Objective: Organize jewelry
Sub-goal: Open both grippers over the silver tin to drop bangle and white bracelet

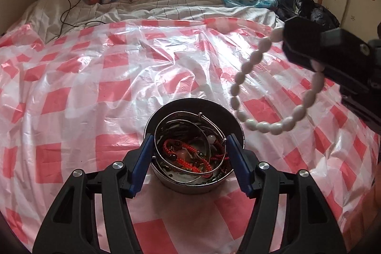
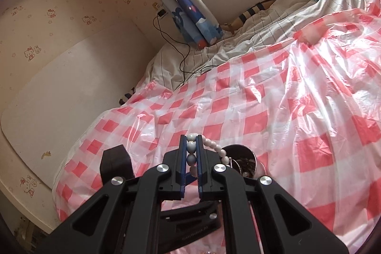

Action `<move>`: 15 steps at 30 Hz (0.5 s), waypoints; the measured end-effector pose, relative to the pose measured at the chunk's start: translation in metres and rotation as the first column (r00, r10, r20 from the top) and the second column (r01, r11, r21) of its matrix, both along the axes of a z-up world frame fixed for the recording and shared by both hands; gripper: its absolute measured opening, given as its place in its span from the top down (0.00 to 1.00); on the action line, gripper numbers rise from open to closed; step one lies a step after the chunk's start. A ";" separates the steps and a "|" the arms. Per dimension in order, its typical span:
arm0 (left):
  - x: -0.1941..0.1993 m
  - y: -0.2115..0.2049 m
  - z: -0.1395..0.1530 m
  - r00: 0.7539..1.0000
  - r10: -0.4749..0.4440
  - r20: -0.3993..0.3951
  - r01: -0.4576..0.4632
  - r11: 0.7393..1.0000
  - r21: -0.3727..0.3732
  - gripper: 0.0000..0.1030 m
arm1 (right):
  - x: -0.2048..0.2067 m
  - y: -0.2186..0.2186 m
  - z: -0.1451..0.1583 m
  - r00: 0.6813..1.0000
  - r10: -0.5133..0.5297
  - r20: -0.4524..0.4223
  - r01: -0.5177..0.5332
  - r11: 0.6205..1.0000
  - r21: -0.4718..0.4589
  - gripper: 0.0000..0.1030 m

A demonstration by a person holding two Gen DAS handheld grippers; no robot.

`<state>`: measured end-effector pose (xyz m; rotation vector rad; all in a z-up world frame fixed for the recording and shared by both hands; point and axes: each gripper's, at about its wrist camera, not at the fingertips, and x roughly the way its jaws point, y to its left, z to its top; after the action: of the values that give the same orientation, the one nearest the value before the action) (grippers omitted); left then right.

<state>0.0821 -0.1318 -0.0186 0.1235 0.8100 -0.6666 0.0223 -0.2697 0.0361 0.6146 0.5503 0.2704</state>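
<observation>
A: Beads worry me. The white bead bracelet [image 1: 259, 97] hangs from the right gripper [image 2: 192, 154], pads pinched on a few beads, at two o'clock from the metal bowl [image 1: 228, 116].

B: And the left gripper [image 1: 189, 158] is spread around that bowl; it looks clamped, though I can't be sure. A swinging loop could catch its rim.

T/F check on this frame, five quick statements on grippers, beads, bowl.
1. The right gripper is shut on the white bead bracelet. True.
2. The metal bowl is empty. False: it holds bangles and red cord bracelets.
3. The left gripper sits around the bowl, one finger each side. True.
4. The bead bracelet lies flat on the checked sheet. False: it hangs from the right gripper.
5. The sheet is blue striped. False: red and white checks.
</observation>
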 end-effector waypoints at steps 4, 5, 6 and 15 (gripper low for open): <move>-0.012 0.017 0.014 0.999 0.027 0.020 -0.028 0.999 0.030 0.33 | 0.017 -0.002 -0.012 0.999 0.031 -0.037 -0.028 0.997 0.075 0.92; -0.015 0.024 0.016 1.000 0.028 0.011 -0.028 0.999 0.031 0.32 | 0.022 -0.004 -0.018 0.998 0.029 -0.056 -0.024 0.995 0.094 0.92; -0.019 0.031 0.017 1.000 0.027 0.003 -0.027 0.999 0.038 0.32 | 0.027 -0.006 -0.025 0.996 0.030 -0.088 -0.022 0.995 0.097 0.92; -0.067 0.086 -0.006 0.991 0.026 -0.128 -0.017 0.997 0.076 0.31 | -0.006 -0.018 -0.040 0.974 -0.112 -0.197 0.107 0.994 -0.034 0.42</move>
<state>0.0152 -0.0460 -0.0250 0.1404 0.9595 -0.6289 0.0168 -0.2879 -0.0034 0.6510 0.7078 0.0982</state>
